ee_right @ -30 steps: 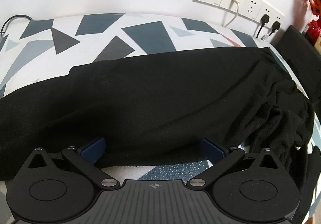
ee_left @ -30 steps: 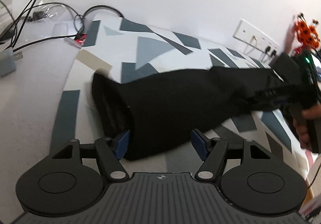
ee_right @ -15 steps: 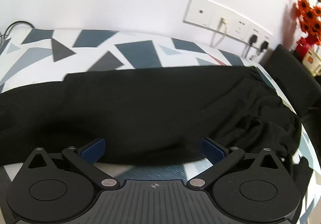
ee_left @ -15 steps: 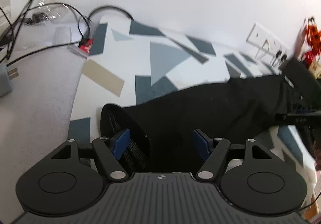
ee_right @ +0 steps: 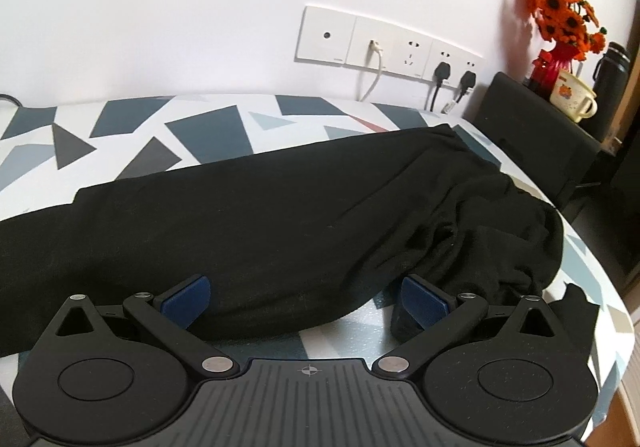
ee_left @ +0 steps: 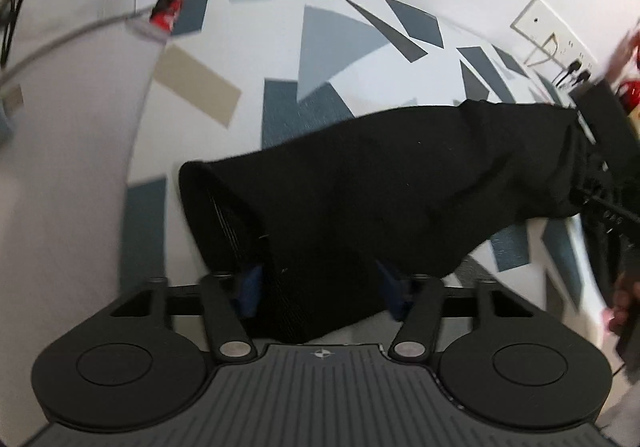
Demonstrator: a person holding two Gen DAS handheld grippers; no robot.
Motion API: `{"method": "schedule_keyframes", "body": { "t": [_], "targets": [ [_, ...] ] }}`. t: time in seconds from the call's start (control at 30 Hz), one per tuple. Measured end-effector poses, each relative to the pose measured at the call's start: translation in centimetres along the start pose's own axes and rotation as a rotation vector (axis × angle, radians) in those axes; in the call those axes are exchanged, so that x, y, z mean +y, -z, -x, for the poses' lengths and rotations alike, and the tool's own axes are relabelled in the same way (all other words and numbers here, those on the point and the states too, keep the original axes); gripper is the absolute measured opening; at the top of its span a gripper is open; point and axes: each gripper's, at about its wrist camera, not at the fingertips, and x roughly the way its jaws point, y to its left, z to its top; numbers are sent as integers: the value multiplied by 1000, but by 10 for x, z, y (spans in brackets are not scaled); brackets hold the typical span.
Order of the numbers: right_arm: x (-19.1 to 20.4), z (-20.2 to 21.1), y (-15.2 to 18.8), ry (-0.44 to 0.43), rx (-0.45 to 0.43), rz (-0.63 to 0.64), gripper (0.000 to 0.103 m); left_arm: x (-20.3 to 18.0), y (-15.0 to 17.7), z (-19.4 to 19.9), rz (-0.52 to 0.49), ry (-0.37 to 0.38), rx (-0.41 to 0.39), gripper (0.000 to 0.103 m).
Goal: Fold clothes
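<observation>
Left wrist view: the black garment [ee_left: 400, 203] is a long, dark, soft piece lying across the worktop [ee_left: 248, 59], which carries a white cover with grey and blue triangles. Its near end, at the lower middle of the frame, shows a ribbed open hem. That hem sits between the blue pads of the left tool [ee_left: 322, 287], whose jaws are closing around the cloth; the pads look close against the fabric, though blur hides whether they press it yet. From there the garment runs to the right edge of the frame.

Right wrist view: the same black garment [ee_right: 280, 215] stretches from the left edge to a rumpled, bunched heap at the right. Its near edge lies between the spread pads of the right tool [ee_right: 304, 297], which stands released, both pads clear of the cloth.
</observation>
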Motion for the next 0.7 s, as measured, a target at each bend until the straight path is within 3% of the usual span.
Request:
{"method": "schedule_keyframes", "body": {
  "t": [0.13,0.17,0.2,0.33,0.47,0.57,0.7],
  "targets": [
    [-7,3,0,12,-12,-2,102,17,-9,-3,126,36,-75,40],
    [-8,2,0,18,-8,-2,102,21,-13,-6,154,23,-83,34],
    [-10,1,0,25,2,-9,102,26,-17,-9,183,4,-85,5],
    [-15,-6,2,37,51,-66,102,31,-33,12,258,-75,-181,3],
    [-24,-11,-4,-2,170,-239,102,10,-44,62,161,-204,-388,3],
    [-27,-20,-4,-76,270,-418,102,7,-46,70,154,-290,-432,3],
    [-18,-34,2,-86,331,-461,102,28,-36,41,252,-300,-330,4]
  ]
}}
